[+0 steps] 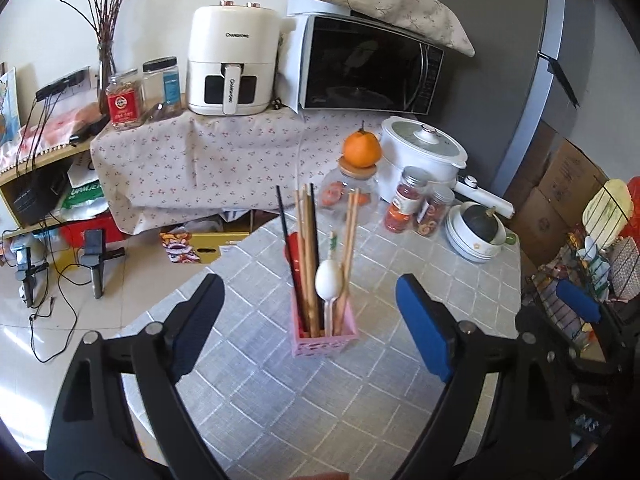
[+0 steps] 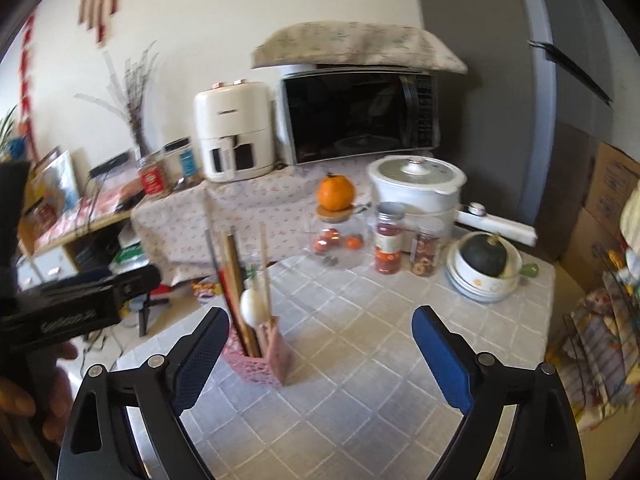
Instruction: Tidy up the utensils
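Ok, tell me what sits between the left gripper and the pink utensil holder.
Nothing: in the left wrist view only bare checked tablecloth lies between the open left gripper and the pink utensil holder.

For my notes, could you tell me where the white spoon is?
The white spoon stands bowl-up in the pink holder among the chopsticks, mid-table.

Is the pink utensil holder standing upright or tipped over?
Upright. The pink utensil holder sits flat on the table, open end up, with chopsticks and a white spoon standing in it.
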Action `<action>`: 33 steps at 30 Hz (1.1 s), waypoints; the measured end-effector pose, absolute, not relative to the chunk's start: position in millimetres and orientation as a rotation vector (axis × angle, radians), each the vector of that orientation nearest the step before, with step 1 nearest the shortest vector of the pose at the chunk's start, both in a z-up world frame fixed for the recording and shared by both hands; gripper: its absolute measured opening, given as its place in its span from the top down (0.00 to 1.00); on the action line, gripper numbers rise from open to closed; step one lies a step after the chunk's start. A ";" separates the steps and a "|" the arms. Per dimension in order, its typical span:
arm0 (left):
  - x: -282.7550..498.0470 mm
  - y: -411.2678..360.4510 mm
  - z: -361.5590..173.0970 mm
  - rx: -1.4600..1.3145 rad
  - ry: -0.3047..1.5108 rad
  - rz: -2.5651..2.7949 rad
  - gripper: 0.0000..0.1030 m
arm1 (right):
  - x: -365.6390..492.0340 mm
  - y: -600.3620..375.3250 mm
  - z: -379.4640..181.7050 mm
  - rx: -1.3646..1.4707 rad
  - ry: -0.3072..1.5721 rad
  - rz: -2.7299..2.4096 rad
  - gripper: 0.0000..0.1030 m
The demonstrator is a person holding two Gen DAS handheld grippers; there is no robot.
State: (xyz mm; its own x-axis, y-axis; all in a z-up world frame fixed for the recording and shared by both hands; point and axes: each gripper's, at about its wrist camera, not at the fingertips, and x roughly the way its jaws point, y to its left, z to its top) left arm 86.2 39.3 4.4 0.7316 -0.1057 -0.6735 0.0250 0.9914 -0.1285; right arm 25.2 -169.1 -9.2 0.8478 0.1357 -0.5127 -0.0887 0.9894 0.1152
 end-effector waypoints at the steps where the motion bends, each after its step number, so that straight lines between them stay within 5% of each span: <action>1: 86.6 38.3 3.4 -0.115 0.753 -0.076 0.15 | 24.9 -172.1 -9.5 0.100 0.550 0.111 0.09; 33: 83.2 20.9 -2.3 -0.070 0.754 -0.086 0.15 | 17.5 -179.6 1.7 0.117 0.518 0.042 0.09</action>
State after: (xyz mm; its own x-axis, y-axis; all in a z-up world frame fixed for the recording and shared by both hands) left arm 83.2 20.9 -2.3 0.7258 -0.1027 -0.6802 0.0526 0.9942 -0.0941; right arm 17.5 -179.6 1.7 0.8683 0.0693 -0.4912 -0.0104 0.9925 0.1218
